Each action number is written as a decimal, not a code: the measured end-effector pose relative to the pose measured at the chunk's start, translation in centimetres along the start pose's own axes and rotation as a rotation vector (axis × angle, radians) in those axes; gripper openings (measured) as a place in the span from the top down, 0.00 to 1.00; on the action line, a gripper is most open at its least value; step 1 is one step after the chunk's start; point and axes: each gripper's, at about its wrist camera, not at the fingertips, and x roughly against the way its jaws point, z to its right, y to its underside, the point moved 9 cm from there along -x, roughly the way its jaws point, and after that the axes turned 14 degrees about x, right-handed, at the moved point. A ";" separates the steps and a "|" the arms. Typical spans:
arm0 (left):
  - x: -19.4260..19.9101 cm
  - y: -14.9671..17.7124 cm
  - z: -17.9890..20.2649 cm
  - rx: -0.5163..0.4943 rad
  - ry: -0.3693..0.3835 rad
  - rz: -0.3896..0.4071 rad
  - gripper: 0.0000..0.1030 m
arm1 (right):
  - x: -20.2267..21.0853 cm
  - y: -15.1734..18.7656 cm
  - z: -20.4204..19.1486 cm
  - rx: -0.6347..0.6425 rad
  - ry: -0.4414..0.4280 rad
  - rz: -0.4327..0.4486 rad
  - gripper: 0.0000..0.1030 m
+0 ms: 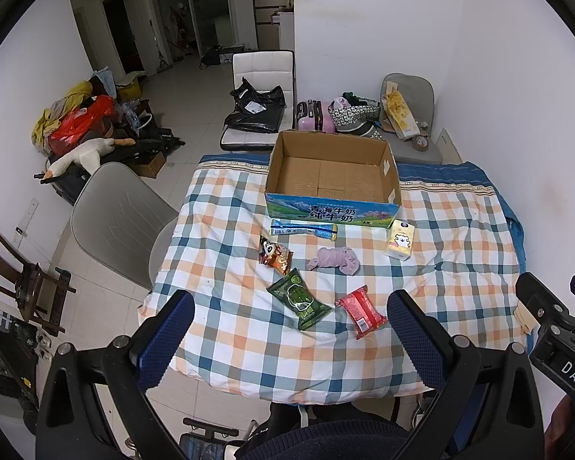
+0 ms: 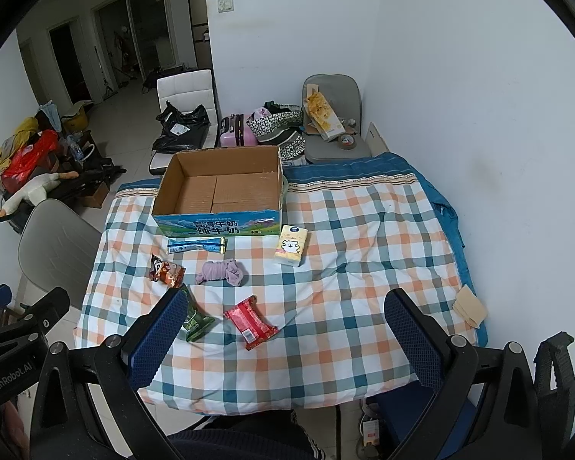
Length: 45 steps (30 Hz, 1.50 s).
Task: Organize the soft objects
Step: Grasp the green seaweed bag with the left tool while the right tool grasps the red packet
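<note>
An open, empty cardboard milk box (image 1: 331, 180) (image 2: 218, 191) stands at the far side of the plaid-covered table (image 1: 460, 237) (image 2: 364, 237). In front of it lie a blue stick packet (image 1: 303, 228) (image 2: 196, 245), a brown snack bag (image 1: 275, 255) (image 2: 166, 271), a purple cloth (image 1: 335, 260) (image 2: 221, 271), a yellow tissue pack (image 1: 401, 239) (image 2: 291, 245), a green packet (image 1: 298, 299) (image 2: 195, 318) and a red packet (image 1: 361, 310) (image 2: 251, 320). My left gripper (image 1: 291, 329) and right gripper (image 2: 283, 326) are open and empty, held above the near table edge.
A grey chair (image 1: 115, 222) (image 2: 53, 241) stands at the table's left. A small beige pad (image 2: 469, 304) lies at the table's right edge by the wall. Another grey chair (image 1: 410, 115), a white chair (image 1: 262, 73), bags and a suitcase stand behind the table.
</note>
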 end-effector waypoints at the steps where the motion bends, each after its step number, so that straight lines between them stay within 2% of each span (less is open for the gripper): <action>1: 0.0 0.1 0.0 -0.002 0.000 0.001 0.00 | 0.0 -0.2 0.1 -0.001 0.000 0.000 0.00; 7: -0.7 -0.1 0.0 0.002 0.010 -0.020 0.00 | 0.0 -0.6 -0.6 -0.003 -0.007 0.003 0.00; 10: -4.1 -1.4 -0.2 0.030 0.014 -0.091 0.00 | -2.5 -1.2 -0.7 -0.018 -0.051 -0.032 0.00; 14: -10.2 -0.4 -0.9 0.095 0.028 -0.224 0.00 | -8.4 -0.9 -1.2 -0.019 -0.111 -0.129 0.00; 16: -14.1 0.6 -1.5 0.115 0.006 -0.292 0.00 | -12.6 0.1 -1.9 -0.006 -0.148 -0.190 0.00; 20: -21.2 2.8 -2.3 0.180 0.011 -0.415 0.00 | -21.3 3.5 -4.3 0.047 -0.194 -0.321 0.00; 22: -24.0 3.7 -2.7 0.201 -0.010 -0.456 0.00 | -25.3 5.3 -5.9 0.083 -0.221 -0.389 0.00; 24: -26.9 4.8 -2.5 0.221 -0.001 -0.509 0.05 | -29.2 7.5 -7.5 0.121 -0.245 -0.450 0.00; 29: -33.3 7.3 -2.8 0.260 -0.013 -0.624 0.09 | -36.4 11.3 -10.9 0.190 -0.279 -0.553 0.04; 34: -37.7 10.0 -2.6 0.318 -0.008 -0.738 0.09 | -41.0 14.7 -13.4 0.216 -0.319 -0.629 0.11; 35: -38.3 10.4 -2.5 0.322 -0.008 -0.749 0.13 | -41.6 15.3 -13.7 0.218 -0.325 -0.646 0.16; 37: -39.1 11.3 -2.2 0.327 -0.003 -0.767 0.25 | -42.8 16.5 -14.4 0.213 -0.344 -0.677 0.18; 39: -39.6 11.8 -1.6 0.337 0.019 -0.774 0.35 | -43.7 17.2 -14.6 0.207 -0.339 -0.683 0.25; 40: -39.7 11.8 -1.2 0.327 0.029 -0.764 0.46 | -44.1 17.6 -14.6 0.202 -0.337 -0.689 0.32; 41: -39.7 11.9 -0.9 0.303 0.025 -0.753 0.51 | -44.5 18.0 -14.5 0.194 -0.333 -0.697 0.36; 43: -39.7 11.6 0.0 0.233 0.008 -0.727 0.57 | -45.1 18.7 -14.2 0.149 -0.338 -0.713 0.38; 45: -39.6 11.8 1.0 0.141 -0.002 -0.704 0.59 | -45.3 19.2 -13.3 0.099 -0.344 -0.736 0.41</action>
